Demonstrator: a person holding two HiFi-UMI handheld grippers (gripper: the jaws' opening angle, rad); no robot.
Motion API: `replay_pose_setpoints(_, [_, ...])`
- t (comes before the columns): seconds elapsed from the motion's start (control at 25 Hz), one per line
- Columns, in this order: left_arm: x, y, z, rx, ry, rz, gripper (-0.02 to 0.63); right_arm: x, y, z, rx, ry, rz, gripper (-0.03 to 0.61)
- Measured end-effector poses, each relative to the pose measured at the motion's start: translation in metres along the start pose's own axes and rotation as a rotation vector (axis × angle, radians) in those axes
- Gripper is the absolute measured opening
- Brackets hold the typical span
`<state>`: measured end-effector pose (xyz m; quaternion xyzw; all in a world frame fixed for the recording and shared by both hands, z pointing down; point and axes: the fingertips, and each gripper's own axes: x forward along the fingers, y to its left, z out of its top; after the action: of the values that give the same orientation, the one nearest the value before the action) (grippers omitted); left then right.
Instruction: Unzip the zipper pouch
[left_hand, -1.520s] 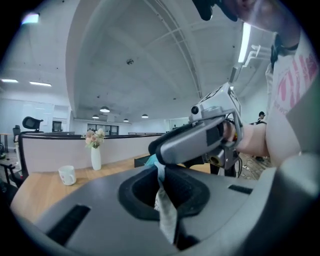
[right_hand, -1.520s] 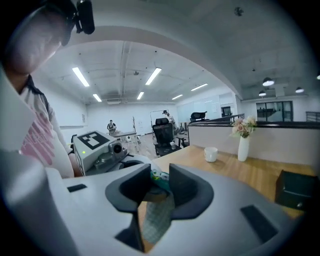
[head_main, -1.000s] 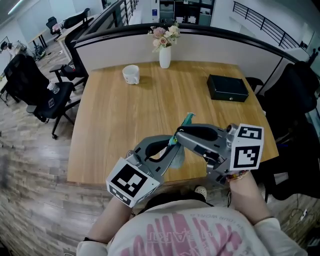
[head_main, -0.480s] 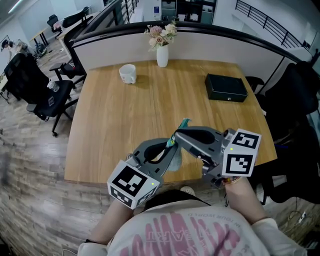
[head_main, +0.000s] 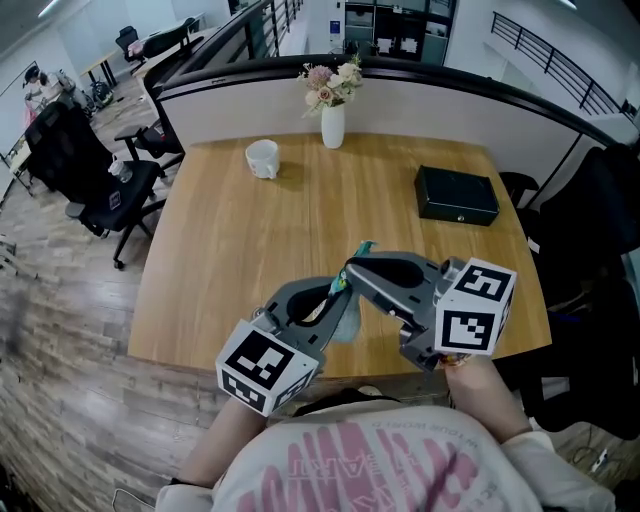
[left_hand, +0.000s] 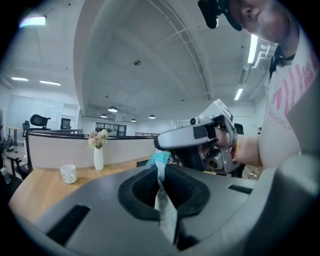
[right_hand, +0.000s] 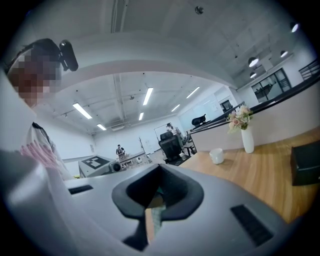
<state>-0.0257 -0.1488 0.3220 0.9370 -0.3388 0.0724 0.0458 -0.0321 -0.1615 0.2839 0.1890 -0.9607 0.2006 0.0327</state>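
Left gripper (head_main: 335, 292) is clamped tight on the pouch (head_main: 346, 322), jaws pressed together on the grey fabric, which runs up between them in the left gripper view. Right gripper (head_main: 352, 270) comes across from the other side, also pinched shut, w/ a thin strip of the pouch caught between its jaws in the right gripper view. Pouch hangs in the air between the two tools, above the near edge of the table (head_main: 230, 260), its teal end poking up past the right jaws. Vs a sec ago: both grippers and the pouch sit a bit further left and lower in the head view, the right marker cube has come in towards the left one, and the grip on both sides looks the same. Mug, vase and box haven't moved on the table; they only sit slightly lower in frame. Table is light wood: white mug (head_main: 262, 158) at the far left, white vase (head_main: 333, 125) w/ pink flowers at the far edge, black box (head_main: 457, 193) at the right, all well apart from the pouch. Behind it a curved low partition (head_main: 430, 95), black office chairs (head_main: 95, 175) on a wood floor at left, a railing (head_main: 565, 65) top right. Person's white shirt (head_main: 360, 465) w/ pink print fills the bottom
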Motion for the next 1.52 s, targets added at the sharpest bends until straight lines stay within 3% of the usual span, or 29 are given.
replay_pose_setpoints(0.16, [0.003,-0.001,0.008,0.005,-0.014,0.013,0.012,-0.008,-0.011,0.01,-0.038,-0.001,-0.04,0.0])
replay_pose_setpoints(0.56, [0.014,-0.011,0.02,0.018,-0.029,0.015,0.012,-0.027,-0.025,0.017,-0.002,-0.028,-0.046,0.0])
replay_pose_setpoints(0.88, [0.017,-0.017,0.025,-0.002,-0.053,0.008,0.012,-0.043,-0.045,0.014,-0.018,-0.039,-0.138,0.0])
replay_pose_setpoints(1.4, [0.013,-0.011,0.022,-0.032,-0.057,0.004,0.012,-0.045,-0.061,0.009,0.057,-0.055,-0.181,0.0])
replay_pose_setpoints(1.52, [0.012,-0.009,0.021,-0.037,-0.058,0.002,0.012,-0.044,-0.065,0.006,0.013,-0.035,-0.218,0.0])
